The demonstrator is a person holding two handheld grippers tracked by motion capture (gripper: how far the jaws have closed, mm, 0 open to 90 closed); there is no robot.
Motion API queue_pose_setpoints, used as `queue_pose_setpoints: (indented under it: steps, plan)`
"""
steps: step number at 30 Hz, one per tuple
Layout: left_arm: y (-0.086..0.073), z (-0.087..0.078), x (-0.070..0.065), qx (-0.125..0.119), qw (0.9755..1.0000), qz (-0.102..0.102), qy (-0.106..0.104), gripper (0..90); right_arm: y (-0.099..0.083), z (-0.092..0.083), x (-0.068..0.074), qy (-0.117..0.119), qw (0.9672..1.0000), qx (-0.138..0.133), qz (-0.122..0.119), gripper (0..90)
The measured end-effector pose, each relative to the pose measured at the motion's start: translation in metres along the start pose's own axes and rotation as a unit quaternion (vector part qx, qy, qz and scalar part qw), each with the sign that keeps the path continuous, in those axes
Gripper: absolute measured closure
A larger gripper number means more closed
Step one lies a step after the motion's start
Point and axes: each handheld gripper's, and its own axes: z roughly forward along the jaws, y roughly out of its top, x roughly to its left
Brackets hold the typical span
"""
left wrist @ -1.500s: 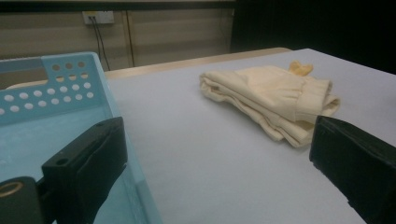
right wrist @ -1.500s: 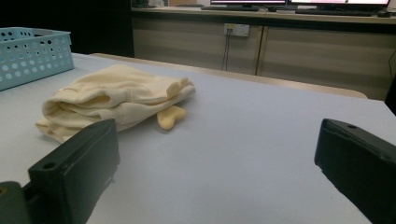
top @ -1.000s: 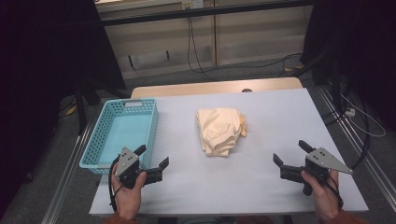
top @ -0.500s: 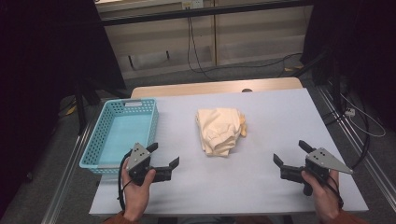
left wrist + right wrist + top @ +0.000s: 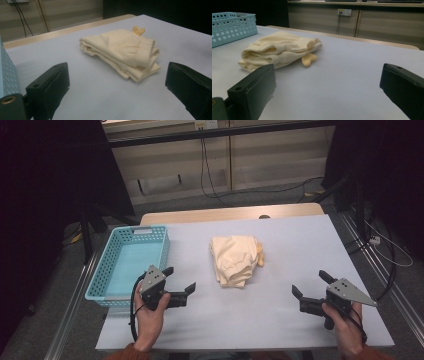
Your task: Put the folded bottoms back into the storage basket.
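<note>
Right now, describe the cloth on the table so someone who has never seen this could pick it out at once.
Start from the pale table with the blue basket at its left edge. Near the table's middle, right of the basket, lies the cloth. It is a cream folded bundle with ribbed hems and a small yellow tab poking out, the one soft thing there.

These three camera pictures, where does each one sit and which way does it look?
High view: above the table, looking down; both hands, left gripper, right gripper.
Left gripper view: rides that gripper, facing the folded cloth.
Right gripper view: rides that gripper, facing cloth and basket.
All three share the cloth.
</note>
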Motion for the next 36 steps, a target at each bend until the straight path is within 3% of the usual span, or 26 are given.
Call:
queue_pose_setpoints:
  steps: [4,11,15,22,25,33,34,35,36]
  plan:
    - [0.0,0.011,0.0,0.014,0.9999,0.004,-0.005,5.6,0.0,0.001,0.001,0.004,1.0,0.003,0.002,0.4]
    - [0.005,0.019,0.002,0.011,0.9999,-0.001,-0.009,5.6,0.001,0.003,0.003,0.008,1.0,0.002,-0.001,0.4]
    - [0.013,0.022,0.004,0.019,0.9997,0.006,-0.011,5.6,0.001,0.004,0.002,0.007,1.0,0.004,0.004,0.4]
    - [0.026,0.034,0.002,0.012,0.9997,0.009,-0.016,5.6,0.001,0.004,0.002,0.008,1.0,0.004,0.002,0.4]
    - [0.03,0.041,0.003,0.013,0.9998,0.002,-0.014,5.5,0.001,0.004,0.002,0.009,0.9999,0.004,0.004,0.4]
    - [0.035,0.053,0.008,0.023,0.9996,0.004,0.017,4.1,0.001,0.006,0.002,0.014,0.9999,0.005,0.001,0.4]
    - [0.036,0.054,0.009,0.024,0.9994,0.004,0.025,4.5,0.001,0.006,0.002,0.014,0.9999,0.006,0.0,0.4]
    - [0.036,0.057,0.011,0.015,0.9987,0.008,0.047,4.4,0.001,0.006,0.002,0.014,0.9999,0.005,0.001,0.4]
    - [0.037,0.058,0.013,0.013,0.9989,0.003,0.045,4.5,0.001,0.006,0.002,0.014,0.9999,0.006,0.0,0.4]
